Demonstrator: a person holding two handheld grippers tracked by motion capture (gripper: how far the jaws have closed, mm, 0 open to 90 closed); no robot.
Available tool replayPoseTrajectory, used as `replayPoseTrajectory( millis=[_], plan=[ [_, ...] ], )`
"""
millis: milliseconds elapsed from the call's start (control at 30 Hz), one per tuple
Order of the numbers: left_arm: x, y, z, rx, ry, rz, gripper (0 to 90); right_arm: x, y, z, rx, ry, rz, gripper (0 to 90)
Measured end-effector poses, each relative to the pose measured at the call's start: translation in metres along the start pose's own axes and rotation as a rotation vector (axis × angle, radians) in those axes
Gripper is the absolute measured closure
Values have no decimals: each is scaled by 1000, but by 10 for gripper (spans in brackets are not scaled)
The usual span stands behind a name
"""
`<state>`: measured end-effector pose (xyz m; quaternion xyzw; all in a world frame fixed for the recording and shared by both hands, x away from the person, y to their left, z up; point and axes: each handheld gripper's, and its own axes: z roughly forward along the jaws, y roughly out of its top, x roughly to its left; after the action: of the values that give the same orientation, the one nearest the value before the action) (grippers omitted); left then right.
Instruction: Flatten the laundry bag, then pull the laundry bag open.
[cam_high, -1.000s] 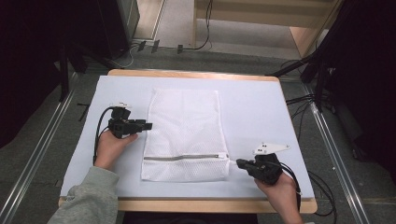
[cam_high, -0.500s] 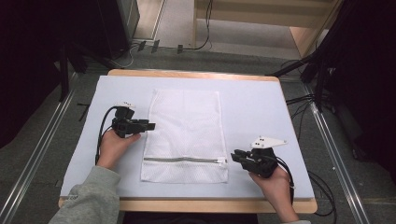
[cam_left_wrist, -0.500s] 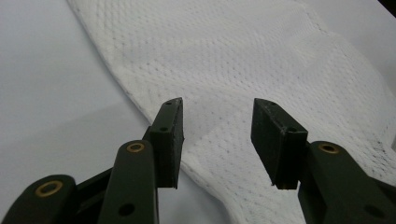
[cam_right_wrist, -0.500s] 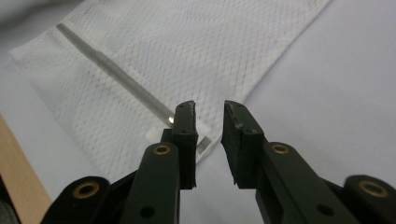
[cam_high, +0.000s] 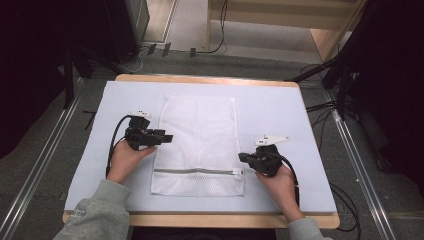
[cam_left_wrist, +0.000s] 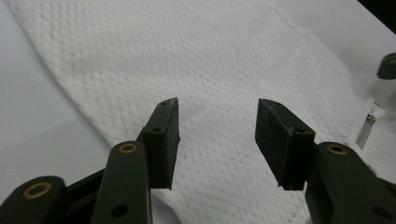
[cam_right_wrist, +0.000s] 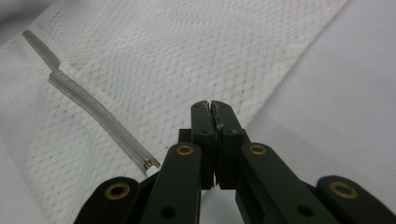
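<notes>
High view: white mesh bag (cam_high: 200, 145) lying flat in the middle of the surface (cam_high: 280, 105), on a pale sheet. Grey zipper (cam_high: 197, 171) running across the bag near the close end. Left claw (cam_high: 170, 136) held in a hand (cam_high: 125, 157) at the bag's left edge, tips just over the mesh. Right claw (cam_high: 242, 157) held in the other hand (cam_high: 277, 182) at the bag's right edge, right by the end of the zipper. Black cable looping away from each claw. Grey sleeve (cam_high: 97, 215) at the bottom left.

Left gripper view: left claw (cam_left_wrist: 217, 133) spread apart, having just opened a bit more. Nothing pinched between the two black pads, only a wide gap. White mesh bag (cam_left_wrist: 187, 60) right under and ahead of the tips, with a soft bump in the cloth between them. Small zipper pull (cam_left_wrist: 369, 126) far off at the right side. Pale sheet at the left.

Right gripper view: right claw (cam_right_wrist: 211, 108) pressed tight together, tips touching. Cannot tell if any thread of mesh is caught between them; looks like nothing. Tips sitting over the bag's edge, where mesh (cam_right_wrist: 163, 60) meets the pale sheet. Grey zipper (cam_right_wrist: 93, 109) running off to the left, its metal end just beside the claw.
</notes>
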<state>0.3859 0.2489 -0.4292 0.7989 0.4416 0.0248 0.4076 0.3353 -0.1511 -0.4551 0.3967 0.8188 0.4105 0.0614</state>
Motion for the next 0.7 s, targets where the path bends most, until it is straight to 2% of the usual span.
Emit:
replayPoseTrajectory(
  millis=[200, 333, 467, 700],
  plan=[
    [-12, 0, 2, 8, -18, 33, 463, 2, 0, 14, 45, 5, -17, 900],
    [-19, 1, 3, -3, -38, 32, 443, 2, -1, 14, 50, 8, -8, 900],
    [-26, 0, 4, 0, -51, 51, 437, 2, -2, 14, 55, 29, 9, 900],
    [-35, -1, 6, 10, -66, 79, 429, 8, -8, 12, 70, 51, 5, 900]
  ],
)
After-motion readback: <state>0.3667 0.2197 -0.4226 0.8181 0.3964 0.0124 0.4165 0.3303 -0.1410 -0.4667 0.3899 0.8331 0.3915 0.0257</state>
